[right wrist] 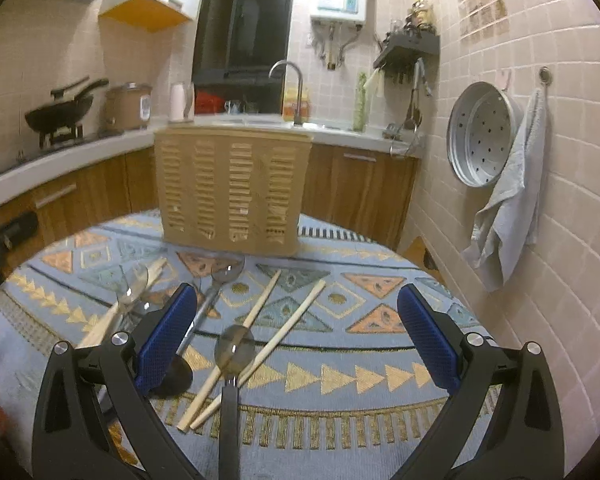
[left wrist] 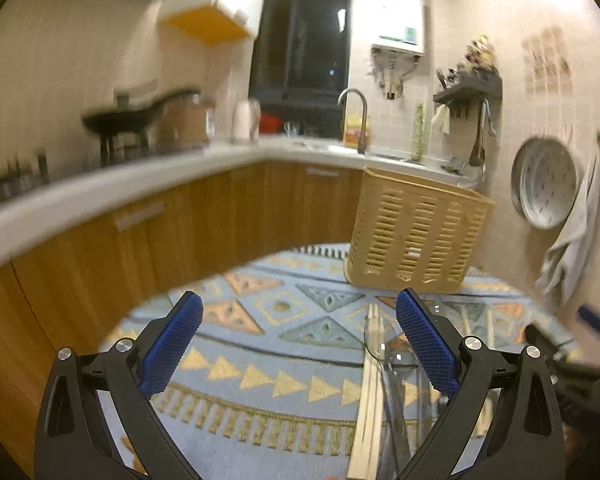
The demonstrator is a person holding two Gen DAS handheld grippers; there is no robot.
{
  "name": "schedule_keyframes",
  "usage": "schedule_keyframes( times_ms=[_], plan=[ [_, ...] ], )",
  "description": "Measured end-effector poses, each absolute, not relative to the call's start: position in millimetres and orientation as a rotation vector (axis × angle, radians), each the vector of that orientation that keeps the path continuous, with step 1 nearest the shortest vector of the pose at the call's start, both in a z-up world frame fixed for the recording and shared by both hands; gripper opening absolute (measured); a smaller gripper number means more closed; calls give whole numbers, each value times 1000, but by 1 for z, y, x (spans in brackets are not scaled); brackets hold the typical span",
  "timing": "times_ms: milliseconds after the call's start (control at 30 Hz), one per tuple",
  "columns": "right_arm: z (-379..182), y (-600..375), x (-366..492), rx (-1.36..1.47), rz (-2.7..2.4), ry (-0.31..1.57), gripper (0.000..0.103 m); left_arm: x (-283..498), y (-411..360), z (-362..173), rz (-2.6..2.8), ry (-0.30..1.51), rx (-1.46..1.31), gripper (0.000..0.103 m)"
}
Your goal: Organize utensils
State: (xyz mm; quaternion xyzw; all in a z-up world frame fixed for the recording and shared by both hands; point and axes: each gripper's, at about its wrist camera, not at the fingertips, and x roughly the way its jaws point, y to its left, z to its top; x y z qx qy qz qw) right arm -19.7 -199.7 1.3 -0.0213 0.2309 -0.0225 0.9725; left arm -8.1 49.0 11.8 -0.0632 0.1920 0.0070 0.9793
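A tan slotted utensil basket (right wrist: 232,188) stands at the far side of the round patterned table (right wrist: 360,360); it also shows in the left wrist view (left wrist: 416,236). In the right wrist view, two wooden chopsticks (right wrist: 260,332) lie crossed under a black-handled spoon (right wrist: 234,350), with a long metal spoon (right wrist: 216,284) and a clear spoon with chopsticks (right wrist: 132,296) to the left. My right gripper (right wrist: 296,332) is open above them, empty. My left gripper (left wrist: 300,344) is open and empty; chopsticks (left wrist: 370,392) and a clear spoon (left wrist: 376,344) lie by its right finger.
A curved white counter (left wrist: 100,196) with wooden cabinets runs behind the table, with a wok (right wrist: 58,114), a rice cooker (right wrist: 130,106) and a sink tap (right wrist: 296,88). A steamer pan (right wrist: 482,134) and a grey towel (right wrist: 508,200) hang on the right tiled wall.
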Motion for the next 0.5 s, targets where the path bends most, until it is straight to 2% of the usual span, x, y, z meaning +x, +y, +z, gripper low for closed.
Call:
schedule_keyframes(
  times_ms=[100,167,367,500],
  plan=[
    [2,-199,-16,-48,-39,493,96,0,62,16,-13,454,-98,87],
    [3,-204,-10,-2,3,542,95,10,63,20,-61,517,-60,77],
    [17,-225,19,114,86,681,67,59,42,12,-359,810,-46,59],
    [21,-246,56,204,170,811,66,93,11,-13,-383,957,17,57]
  ],
)
